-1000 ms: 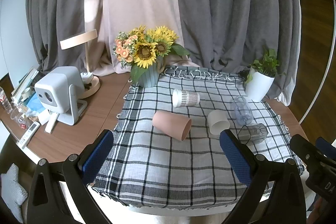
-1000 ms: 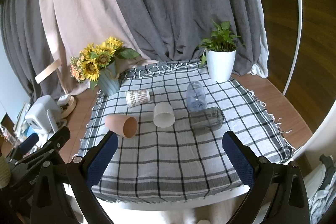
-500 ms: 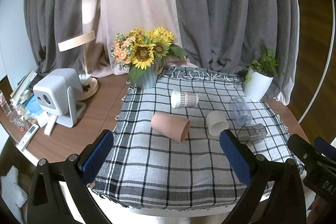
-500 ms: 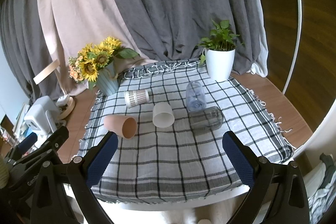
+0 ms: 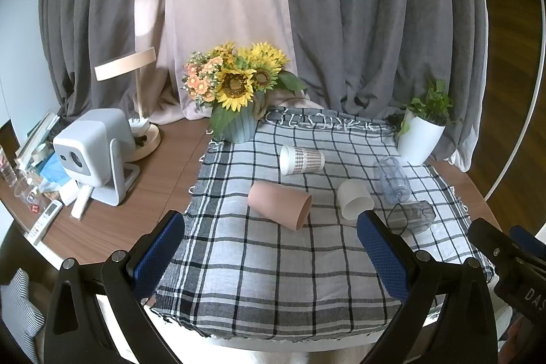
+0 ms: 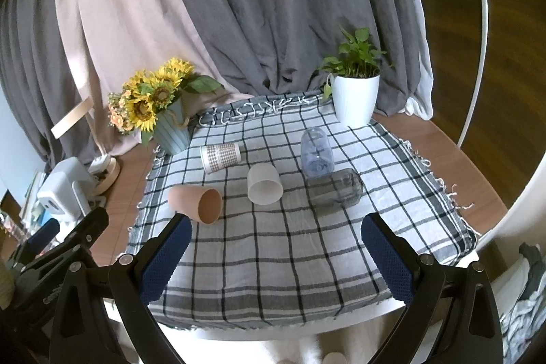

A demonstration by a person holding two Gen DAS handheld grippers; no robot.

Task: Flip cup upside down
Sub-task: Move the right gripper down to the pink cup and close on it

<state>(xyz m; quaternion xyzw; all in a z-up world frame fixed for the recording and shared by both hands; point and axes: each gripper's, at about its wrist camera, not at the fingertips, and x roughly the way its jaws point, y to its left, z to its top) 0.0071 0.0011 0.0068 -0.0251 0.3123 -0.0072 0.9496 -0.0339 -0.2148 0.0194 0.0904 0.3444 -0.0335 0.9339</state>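
Several cups lie on their sides on a checked cloth: a pink cup, a white cup, a patterned paper cup, a clear bluish cup and a dark glass. My left gripper is open and empty, above the cloth's near edge, short of the pink cup. My right gripper is open and empty, near the front edge, short of the white cup.
A sunflower vase stands at the cloth's back left and a white potted plant at the back right. A white projector, a lamp and remotes sit on the wooden table at the left. Curtains hang behind.
Both grippers have drifted slightly back and up from the table; the cups have not moved. Both stay open.
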